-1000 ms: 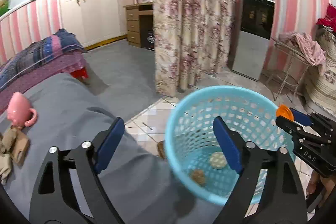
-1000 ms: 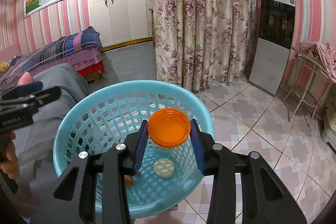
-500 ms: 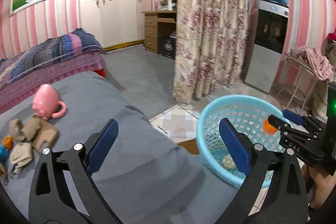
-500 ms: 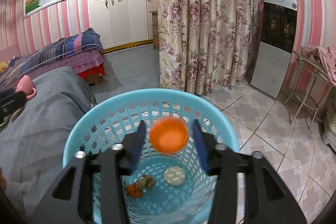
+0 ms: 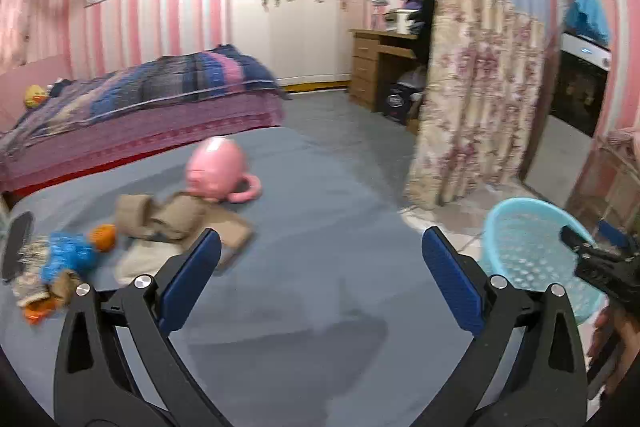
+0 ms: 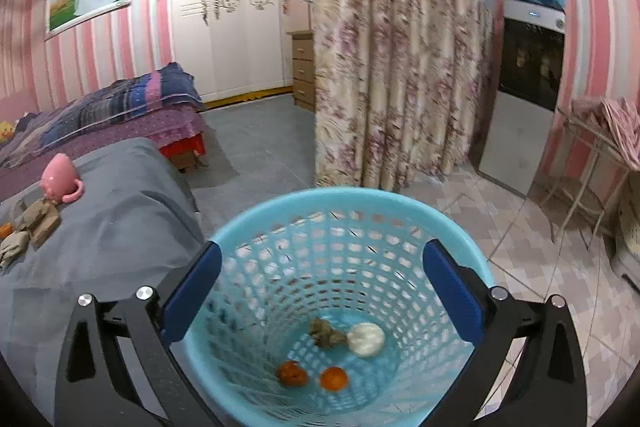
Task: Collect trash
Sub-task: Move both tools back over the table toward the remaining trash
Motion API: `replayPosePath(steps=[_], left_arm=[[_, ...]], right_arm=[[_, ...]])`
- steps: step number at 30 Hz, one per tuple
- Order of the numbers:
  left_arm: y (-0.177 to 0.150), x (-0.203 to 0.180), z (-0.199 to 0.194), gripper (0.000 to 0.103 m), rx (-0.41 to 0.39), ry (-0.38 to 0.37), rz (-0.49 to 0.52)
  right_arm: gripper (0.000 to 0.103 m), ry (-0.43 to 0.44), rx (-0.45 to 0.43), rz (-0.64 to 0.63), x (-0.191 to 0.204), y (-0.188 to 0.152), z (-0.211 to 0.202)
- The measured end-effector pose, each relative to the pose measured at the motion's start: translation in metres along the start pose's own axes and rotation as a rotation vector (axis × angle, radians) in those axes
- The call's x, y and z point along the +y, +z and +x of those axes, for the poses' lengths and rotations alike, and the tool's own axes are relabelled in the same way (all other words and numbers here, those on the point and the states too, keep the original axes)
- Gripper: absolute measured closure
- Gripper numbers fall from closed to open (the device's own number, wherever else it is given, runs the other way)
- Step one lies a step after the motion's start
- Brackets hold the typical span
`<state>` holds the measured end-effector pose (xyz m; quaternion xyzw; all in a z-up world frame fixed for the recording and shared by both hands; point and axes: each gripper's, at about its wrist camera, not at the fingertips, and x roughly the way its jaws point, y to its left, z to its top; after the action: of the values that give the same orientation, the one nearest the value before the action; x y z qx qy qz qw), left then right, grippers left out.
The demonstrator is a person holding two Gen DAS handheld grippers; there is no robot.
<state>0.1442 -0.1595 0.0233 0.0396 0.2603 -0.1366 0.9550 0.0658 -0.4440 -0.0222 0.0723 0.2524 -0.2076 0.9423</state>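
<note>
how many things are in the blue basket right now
4, all on the floor of the blue basket: a brownish crumpled scrap, a white round piece touching it, and two orange pieces nearer the camera. Smaller bits may be hidden.

Room evenly lit, fairly bright, soft indoor light from overhead; no hard glare. White wardrobe [image 6: 224, 15] slightly blown out in the right wrist view. Soft shadow on the grey bed cover [image 5: 320, 307] under the left tool [image 5: 320, 275]. Left wrist view heavily motion-blurred: pink cup [image 5: 218, 169], scraps at left, floral curtain [image 5: 476, 99] all smeared; the tool itself stays sharp. Right wrist view crisper, mild blur on the curtain and the bits in the blue basket [image 6: 276, 219]. Strong fisheye bending, dark vignette at all corners.
</note>
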Motion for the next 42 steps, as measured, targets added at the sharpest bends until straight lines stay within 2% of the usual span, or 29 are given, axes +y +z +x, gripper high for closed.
replayPosePath(steps=[8,15,20,26,33,42], left_arm=[[0.001,0.069,-0.013,0.006,-0.003,0.100,-0.053],[-0.001,0.128,-0.013,0.006,0.010,0.201,-0.101],[-0.005,0.163,-0.008,0.006,0.029,0.218,-0.160],[-0.013,0.188,-0.001,0.006,0.051,0.245,-0.161],[-0.025,0.217,0.008,0.006,0.086,0.258,-0.188],[-0.030,0.229,0.013,0.006,0.089,0.293,-0.231]], right_arm=[[0.005,0.089,-0.021,-0.063,0.070,0.019,-0.004],[0.005,0.213,-0.025,-0.160,0.152,0.024,-0.002],[0.005,0.281,-0.021,-0.179,0.198,0.029,0.002],[0.005,0.351,0.003,-0.186,0.249,0.027,0.012],[0.005,0.378,0.053,-0.238,0.276,0.002,0.025],[0.005,0.365,0.069,-0.285,0.280,-0.009,0.028]])
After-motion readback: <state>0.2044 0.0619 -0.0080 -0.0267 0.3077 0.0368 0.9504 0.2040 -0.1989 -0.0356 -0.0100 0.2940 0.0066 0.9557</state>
